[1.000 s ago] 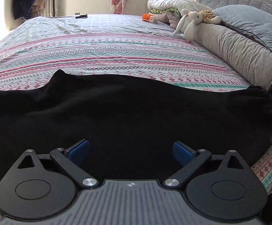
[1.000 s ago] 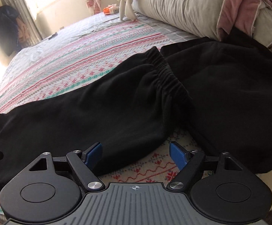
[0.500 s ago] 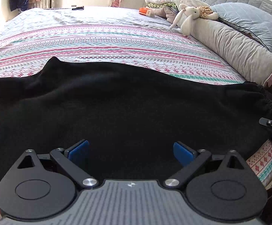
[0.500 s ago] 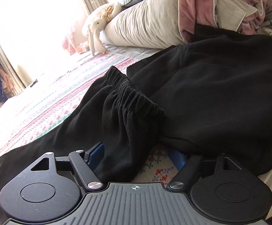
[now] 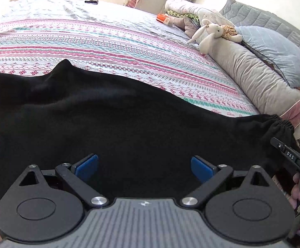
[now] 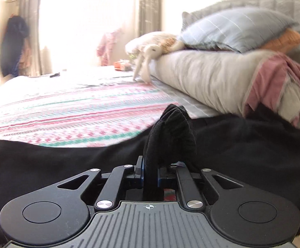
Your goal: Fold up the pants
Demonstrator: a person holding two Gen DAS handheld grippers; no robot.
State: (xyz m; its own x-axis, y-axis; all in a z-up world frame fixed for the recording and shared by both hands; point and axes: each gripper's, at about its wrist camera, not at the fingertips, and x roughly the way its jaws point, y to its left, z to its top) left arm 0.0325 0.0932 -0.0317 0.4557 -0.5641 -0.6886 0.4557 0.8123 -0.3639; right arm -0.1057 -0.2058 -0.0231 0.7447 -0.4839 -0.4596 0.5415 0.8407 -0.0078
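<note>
Covering most of both views, the bed (image 5: 112,39) carries a sheet striped in pink, teal and white, and it fills the upper half of the left wrist frame from the left edge to the long grey bolster (image 5: 253,78) at the right. Across the lower middle of that frame the black pants (image 5: 129,128) lie flat in a wide band on the sheet, their gathered elastic cuff (image 5: 282,124) at the right edge. The left gripper (image 5: 144,168) sits at the bottom centre directly over this dark cloth, its blue pads (image 5: 87,166) spread wide apart with only fabric showing between them and nothing caught. In the right wrist view the pants (image 6: 253,144) run as a dark band across the middle of the frame, and a bunched, ribbed fold of them (image 6: 170,132) stands up just above centre. The right gripper (image 6: 150,175) at bottom centre is closed tight on the base of that fold, the cloth pinched between its pads. Above the bolster, at upper right in the left view, rest a pale blue pillow (image 5: 278,53) and a white stuffed rabbit (image 5: 209,33), with a folded blanket (image 5: 189,10) behind. A small orange box (image 5: 164,18) lies near the blanket, and a dark remote (image 5: 91,1) lies near the top edge.
</note>
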